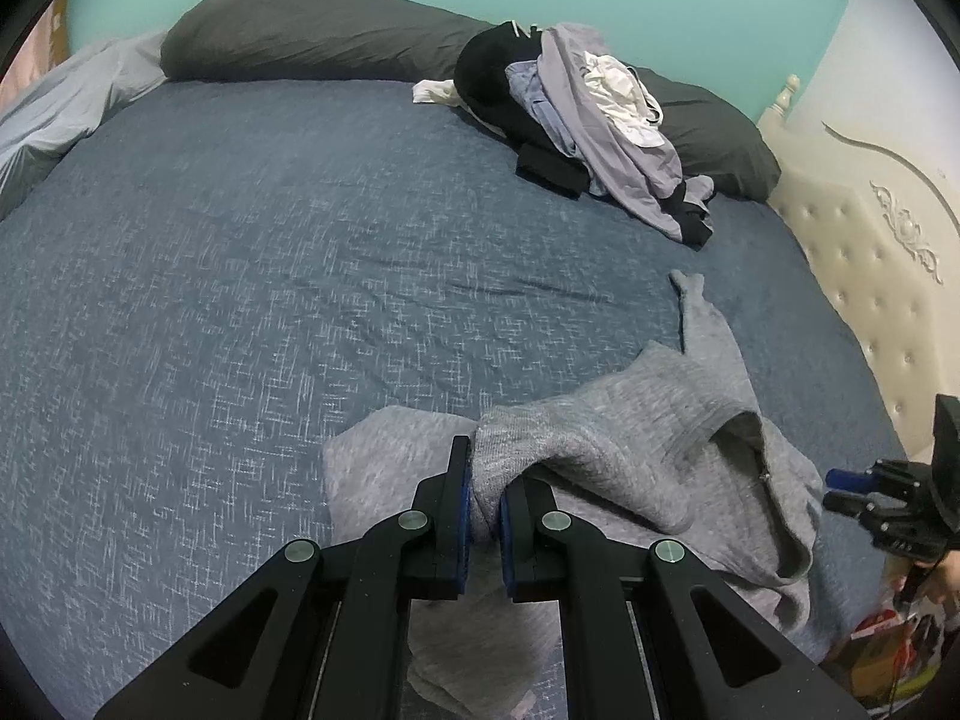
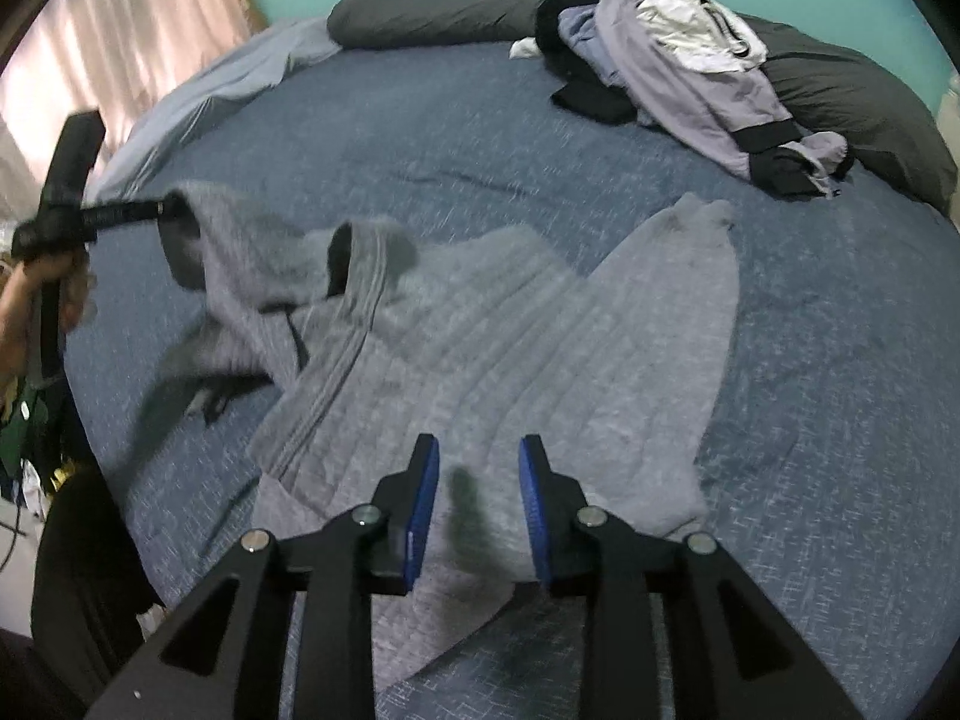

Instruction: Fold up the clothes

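A grey knit sweater (image 2: 510, 324) lies spread on the blue bedspread (image 2: 420, 120), one sleeve (image 2: 696, 252) stretched toward the pillows. My left gripper (image 1: 485, 495) is shut on a bunched part of the sweater (image 1: 630, 432) and holds it lifted above the bed; in the right wrist view it shows at the left (image 2: 162, 207), pulling the fabric up. My right gripper (image 2: 479, 498) is open and empty, hovering over the sweater's near part; it shows at the right edge of the left wrist view (image 1: 852, 492).
A pile of black, lilac and white clothes (image 1: 588, 120) sits at the head of the bed against dark grey pillows (image 1: 300, 30). A cream tufted headboard (image 1: 870, 252) is on the right. A light blue sheet (image 2: 240, 72) and curtains (image 2: 138, 30) are at the left.
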A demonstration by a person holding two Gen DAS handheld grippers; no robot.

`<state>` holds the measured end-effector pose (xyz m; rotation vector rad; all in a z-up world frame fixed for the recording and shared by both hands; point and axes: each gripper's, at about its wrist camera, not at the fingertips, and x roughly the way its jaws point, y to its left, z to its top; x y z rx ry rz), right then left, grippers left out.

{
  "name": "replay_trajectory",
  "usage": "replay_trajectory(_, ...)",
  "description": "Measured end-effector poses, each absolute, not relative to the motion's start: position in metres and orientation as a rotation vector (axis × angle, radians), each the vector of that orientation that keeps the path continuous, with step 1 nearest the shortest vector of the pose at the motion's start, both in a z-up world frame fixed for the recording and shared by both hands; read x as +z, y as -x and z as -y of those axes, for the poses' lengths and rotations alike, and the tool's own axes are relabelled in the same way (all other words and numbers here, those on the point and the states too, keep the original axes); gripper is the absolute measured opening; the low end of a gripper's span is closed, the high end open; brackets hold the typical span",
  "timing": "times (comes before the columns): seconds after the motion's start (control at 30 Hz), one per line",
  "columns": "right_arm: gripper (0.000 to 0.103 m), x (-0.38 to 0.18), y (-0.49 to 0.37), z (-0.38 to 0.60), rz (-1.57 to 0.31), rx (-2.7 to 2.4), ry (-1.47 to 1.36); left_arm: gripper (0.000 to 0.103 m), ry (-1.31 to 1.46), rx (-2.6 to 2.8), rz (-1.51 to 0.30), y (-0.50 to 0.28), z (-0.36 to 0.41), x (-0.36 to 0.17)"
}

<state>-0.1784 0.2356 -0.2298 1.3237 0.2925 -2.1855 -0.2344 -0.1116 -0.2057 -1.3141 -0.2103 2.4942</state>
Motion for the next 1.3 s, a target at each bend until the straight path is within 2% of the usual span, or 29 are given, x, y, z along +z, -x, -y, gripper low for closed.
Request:
replay_trajectory(0.13, 0.033, -0.241, 0.179, -0.226, -0.317, -2.163, -1.334, 0.008, 1.320, 2.495, 0.207, 0.238, 0.114, -0.212)
replay_trajectory(0.33, 0.046, -0.251, 0.182, -0.226, -0.319, -2.151, -1.337, 0.008, 1.357, 2.493, 0.219, 0.247, 0.119, -0.229)
replay_trajectory(0.53, 0.046, -0.250, 0.181, -0.223, -0.320, -2.107, -1.278, 0.008, 1.381, 2.484, 0.222, 0.251, 0.117, -0.243)
replay_trajectory(0.8, 0.047, -0.261, 0.170, -0.194, -0.508, -2.014, -1.262, 0.011, 1.366, 2.457, 0.249, 0.248, 0.117, -0.235)
replay_trajectory(0.87, 0.047, -0.265, 0.173, -0.193, -0.508, -2.017, -1.289, 0.015, 1.347, 2.459, 0.225, 0.244, 0.116, -0.227)
replay_trajectory(0.93, 0.038, -0.266, 0.177, -0.194, -0.502, -2.023, -1.296, 0.020, 1.321, 2.465, 0.200, 0.238, 0.114, -0.218)
replay_trajectory(1.0, 0.021, -0.264, 0.177, -0.195, -0.507, -2.036, -1.293, 0.030, 1.295, 2.467, 0.184, 0.232, 0.115, -0.210)
replay_trajectory(1.07, 0.013, -0.260, 0.177, -0.200, -0.502, -2.056, -1.287, 0.037, 1.277, 2.475, 0.163, 0.227, 0.115, -0.204)
replay_trajectory(1.17, 0.008, -0.253, 0.179, -0.210, -0.480, -2.084, -1.270, 0.038, 1.256, 2.466, 0.101, 0.220, 0.110, -0.200)
replay_trajectory(1.3, 0.006, -0.242, 0.180, -0.218, -0.460, -2.118, -1.244, 0.053, 1.263, 2.459, 0.097, 0.215, 0.112, -0.202)
